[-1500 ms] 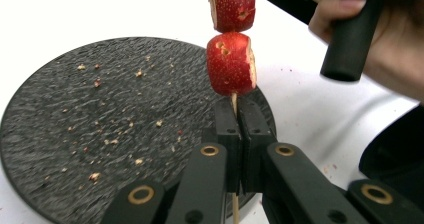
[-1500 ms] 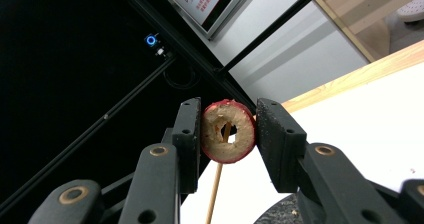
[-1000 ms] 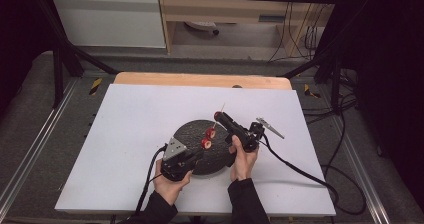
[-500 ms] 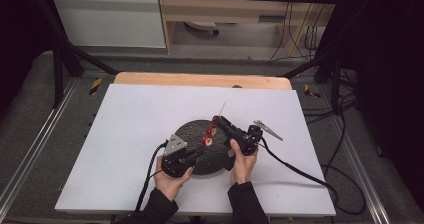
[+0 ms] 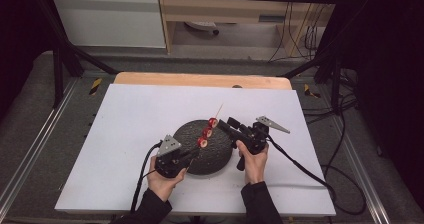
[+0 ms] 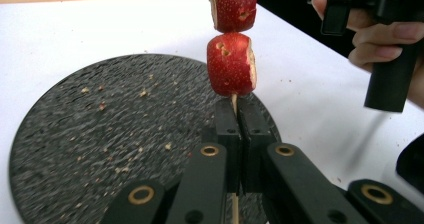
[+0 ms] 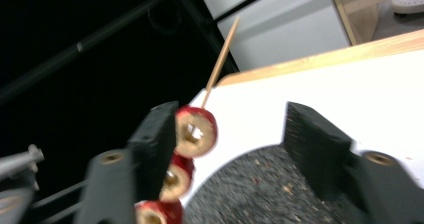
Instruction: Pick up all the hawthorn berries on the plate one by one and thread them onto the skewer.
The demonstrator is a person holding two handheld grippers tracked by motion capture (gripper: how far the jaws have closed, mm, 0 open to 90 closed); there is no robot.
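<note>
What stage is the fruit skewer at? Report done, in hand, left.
Done: three red fruit slices sit threaded on the wooden skewer.
In hand: the left hand-held gripper clamps the skewer's lower end over the black plate; the right hand-held gripper has just been opening beside the top slice.
Left: probably setting the skewer down; the plate holds crumbs.

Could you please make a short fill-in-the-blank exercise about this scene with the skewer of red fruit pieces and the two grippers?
1. The left gripper is shut on the thin wooden ____.
2. The skewer carries ____ red fruit pieces.
3. The round plate under the skewer is ____ in colour.
4. The jaws of the right gripper stand ____.

Missing words: skewer; three; black; open
</note>
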